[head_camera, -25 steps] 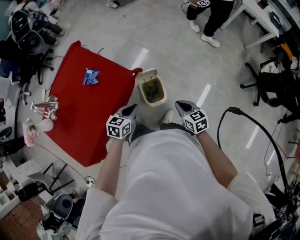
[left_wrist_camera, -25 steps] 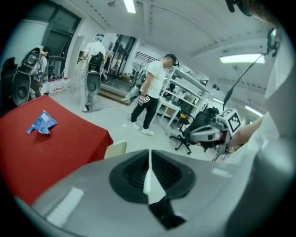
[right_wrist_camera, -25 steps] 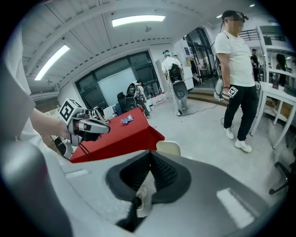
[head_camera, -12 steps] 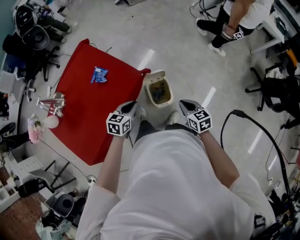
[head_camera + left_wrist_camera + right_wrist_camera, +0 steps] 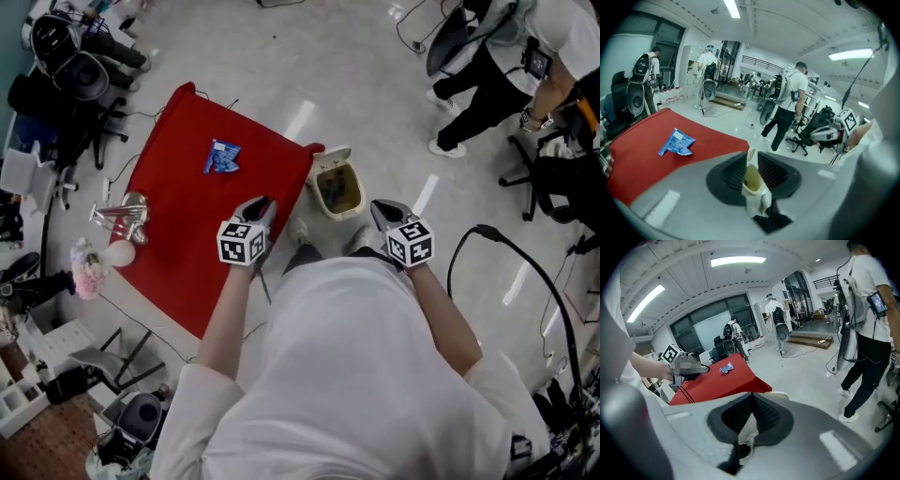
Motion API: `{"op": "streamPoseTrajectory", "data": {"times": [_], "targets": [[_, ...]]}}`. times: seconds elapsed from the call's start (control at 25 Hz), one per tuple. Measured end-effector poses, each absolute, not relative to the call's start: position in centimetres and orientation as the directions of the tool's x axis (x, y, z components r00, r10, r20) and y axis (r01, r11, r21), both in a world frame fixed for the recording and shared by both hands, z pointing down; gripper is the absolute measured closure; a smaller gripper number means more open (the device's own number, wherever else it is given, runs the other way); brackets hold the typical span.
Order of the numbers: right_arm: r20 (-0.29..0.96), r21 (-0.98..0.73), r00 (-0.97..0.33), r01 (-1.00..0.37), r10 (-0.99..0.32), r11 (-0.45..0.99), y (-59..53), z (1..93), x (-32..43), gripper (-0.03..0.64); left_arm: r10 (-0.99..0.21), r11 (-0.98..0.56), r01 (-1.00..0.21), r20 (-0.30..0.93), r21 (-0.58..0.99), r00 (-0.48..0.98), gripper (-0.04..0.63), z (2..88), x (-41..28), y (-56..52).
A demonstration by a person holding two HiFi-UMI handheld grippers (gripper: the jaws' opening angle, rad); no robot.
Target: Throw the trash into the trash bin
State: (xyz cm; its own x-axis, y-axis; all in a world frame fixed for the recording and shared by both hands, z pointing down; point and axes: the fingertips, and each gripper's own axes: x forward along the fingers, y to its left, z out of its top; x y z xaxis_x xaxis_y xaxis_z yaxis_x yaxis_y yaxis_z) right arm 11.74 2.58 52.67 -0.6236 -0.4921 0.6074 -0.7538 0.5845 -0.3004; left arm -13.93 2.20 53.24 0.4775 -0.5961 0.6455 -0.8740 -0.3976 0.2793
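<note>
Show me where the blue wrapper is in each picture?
Head view: blue wrapper upper left of centre, on the red table.
Left gripper view: blue wrapper at left, on that table.
Right gripper view: blue wrapper small, left of centre, table's far end.
Shared landmark: the red table.

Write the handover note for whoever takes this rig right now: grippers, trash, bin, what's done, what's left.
Left hand-held gripper: jaws have just been opening and stand slightly apart, with nothing between them.
Right hand-held gripper: shut, empty.
Blue wrapper: lying on the red table, not yet picked up.
Trash bin: on the floor by the table's corner, lid up; something seems to be inside already.
Left to do: pick up the wrapper and drop it in the bin.
</note>
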Motion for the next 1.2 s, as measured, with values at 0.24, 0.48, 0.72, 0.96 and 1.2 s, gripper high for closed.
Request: {"op": "streamPoseTrajectory", "data": {"times": [0.24, 0.48, 0.72, 0.96, 1.2], "targets": [[0.620, -0.292, -0.589, -0.786, -0.518, 0.545, 2.1, 52.6, 9.6, 0.615, -0.622, -0.356, -0.904, 0.663, 0.235, 0.417, 0.477, 54.2, -19.2, 0.0], [0.639, -0.276, -0.554, -0.813, -0.534, 0.513, 2.1, 52.8, 7.8, 0.615, -0.652, -0.308, -0.930, 0.668, 0.199, 0.359, 0.456, 55.3, -24.3, -1.9], [0.656, -0.262, -0.517, -0.839, -0.549, 0.477, 2.1, 52.9, 6.5, 0.615, -0.657, -0.212, -0.957, 0.696, 0.201, 0.291, 0.448, 57.5, -29.3, -3.4], [0.682, -0.245, -0.480, -0.861, -0.551, 0.447, 2.3, 53.0, 6.2, 0.615, -0.627, -0.146, -0.962, 0.731, 0.230, 0.270, 0.423, 59.8, -31.9, -5.0], [0.702, -0.236, -0.448, -0.880, -0.554, 0.413, 2.5, 53.4, 6.1, 0.617, -0.583, -0.116, -0.956, 0.761, 0.270, 0.285, 0.390, 62.2, -32.9, -6.5]]}}
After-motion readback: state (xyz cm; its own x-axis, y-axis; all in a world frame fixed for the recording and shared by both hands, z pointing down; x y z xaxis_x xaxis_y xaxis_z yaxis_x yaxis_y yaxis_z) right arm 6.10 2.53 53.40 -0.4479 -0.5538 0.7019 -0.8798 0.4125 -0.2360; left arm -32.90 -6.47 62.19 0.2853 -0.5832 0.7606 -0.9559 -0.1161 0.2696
